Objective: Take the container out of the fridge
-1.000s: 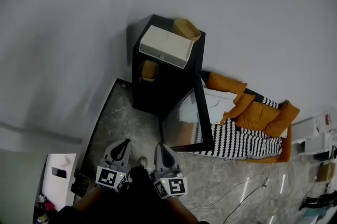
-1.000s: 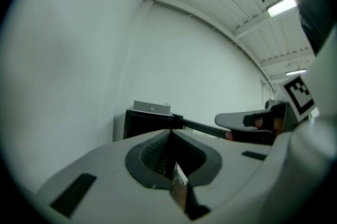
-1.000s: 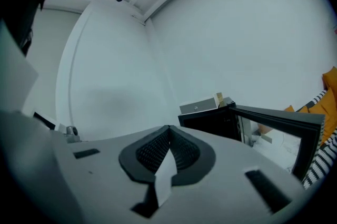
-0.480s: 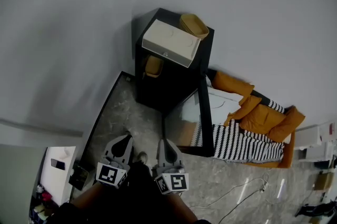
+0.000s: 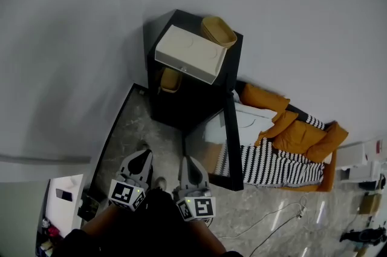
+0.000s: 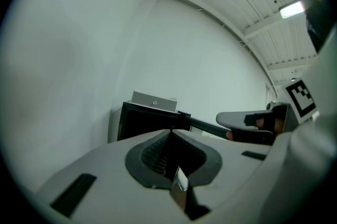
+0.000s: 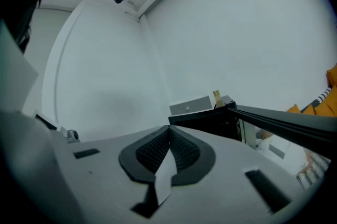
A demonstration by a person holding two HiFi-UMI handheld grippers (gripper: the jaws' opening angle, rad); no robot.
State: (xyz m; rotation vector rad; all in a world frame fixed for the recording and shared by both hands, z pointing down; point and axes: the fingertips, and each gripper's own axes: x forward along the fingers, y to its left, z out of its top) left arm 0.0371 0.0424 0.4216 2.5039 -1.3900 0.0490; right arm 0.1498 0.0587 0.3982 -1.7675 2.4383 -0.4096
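At the far left of the head view a white object (image 5: 63, 201) sits on the floor (image 5: 136, 126) near the wall (image 5: 72, 38). Just right of it, low in the picture, the left gripper (image 5: 142, 156) points towards the fridge (image 5: 190, 101). In the left gripper view the left gripper (image 6: 170, 131) has its jaws pressed together with nothing between them, and the fridge (image 6: 142, 122) stands ahead of it. The right gripper (image 5: 188, 161) is just beside it, aimed the same way. In the right gripper view the right gripper (image 7: 169, 128) also has its pads meeting at the tip and is empty. The fridge is black and stands against the wall, well apart from both grippers. The container (image 5: 170, 80), a tan tub, sits inside the fridge in the upper part of the open front, towards its left side. On top of the fridge lies a white box (image 5: 188, 53), and a tan basket (image 5: 219, 32) is just to its right. The door (image 5: 233, 138) is swung open to the right, its glass towards the grippers. Right of the door an orange jacket (image 5: 290, 127) lies on a striped cloth (image 5: 278, 168), and a pale cable (image 5: 272, 219) trails across the floor below them.
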